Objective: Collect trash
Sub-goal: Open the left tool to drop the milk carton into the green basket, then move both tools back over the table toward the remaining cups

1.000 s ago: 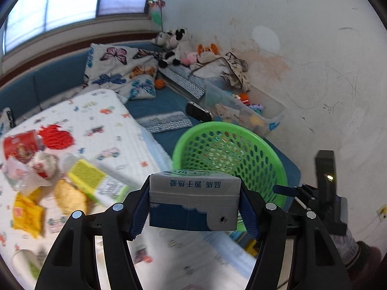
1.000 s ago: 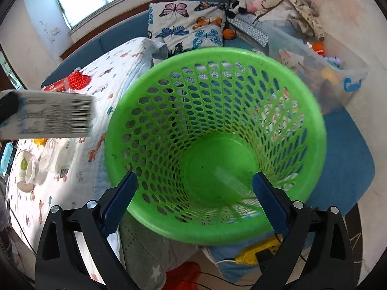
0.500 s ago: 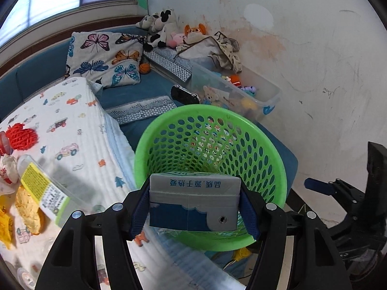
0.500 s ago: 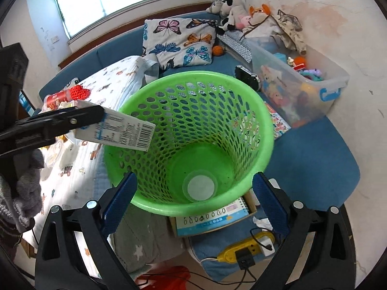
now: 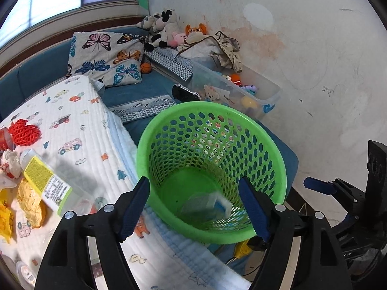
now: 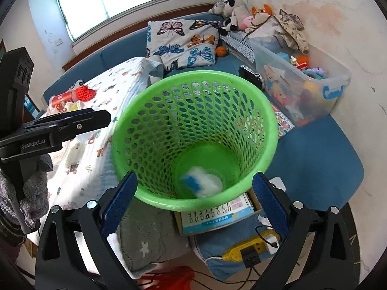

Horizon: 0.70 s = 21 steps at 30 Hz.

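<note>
The green mesh basket stands beside the bed, below both grippers. A blue-and-white carton lies blurred at its bottom, also in the right wrist view as the carton inside the basket. My left gripper hangs over the basket, jaws opening with nothing between them. My right gripper is open and empty above the near rim. On the white quilt lie a bottle with a yellow-green label, a red net and yellow wrappers.
A clear toy bin stands against the wall behind the basket, with a butterfly pillow and soft toys further back. Under the basket's front lie a workbook and a yellow power strip with cables.
My left gripper moved over the basket, then let go of the carton, which dropped to the basket's bottom. The right gripper drew back a little from the basket and stays open.
</note>
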### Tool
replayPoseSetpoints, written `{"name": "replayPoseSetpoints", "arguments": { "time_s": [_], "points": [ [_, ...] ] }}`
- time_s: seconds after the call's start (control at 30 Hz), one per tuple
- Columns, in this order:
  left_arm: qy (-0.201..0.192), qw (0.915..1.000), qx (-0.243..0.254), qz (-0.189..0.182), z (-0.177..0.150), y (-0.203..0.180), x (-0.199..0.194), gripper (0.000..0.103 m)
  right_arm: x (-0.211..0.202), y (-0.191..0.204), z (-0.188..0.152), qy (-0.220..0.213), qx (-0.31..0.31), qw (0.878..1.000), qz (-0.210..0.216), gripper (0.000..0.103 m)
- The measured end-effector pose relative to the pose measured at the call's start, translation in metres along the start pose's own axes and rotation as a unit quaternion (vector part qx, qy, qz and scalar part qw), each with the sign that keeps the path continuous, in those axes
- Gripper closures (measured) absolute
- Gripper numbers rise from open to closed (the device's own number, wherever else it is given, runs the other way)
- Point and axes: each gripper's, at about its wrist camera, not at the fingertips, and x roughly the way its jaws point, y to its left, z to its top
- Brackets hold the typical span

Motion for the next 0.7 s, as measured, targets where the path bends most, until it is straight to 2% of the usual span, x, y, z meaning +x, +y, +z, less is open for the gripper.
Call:
{"name": "replayPoseSetpoints", "arguments": {
  "time_s": [0.37,0.57,0.7],
  "points": [
    [-0.03,0.999,-0.022,0.023,-0.02,0.024,-0.056,0.029,-0.011,0.041,-0.004,-0.013,-0.033,0.999,0.024,0.008],
    [-0.052,0.9965,-0.044,0.048,-0.038,0.048,-0.097,0.027,-0.018,0.074,-0.008,-0.021,-0.066,0.997,0.045,0.008],
    [-0.064,0.9927,-0.058,0.085,-0.055,0.067,-0.122,0.027,-0.017,0.103,-0.011,-0.02,-0.096,0.993,0.061,0.008]
  ]
}}
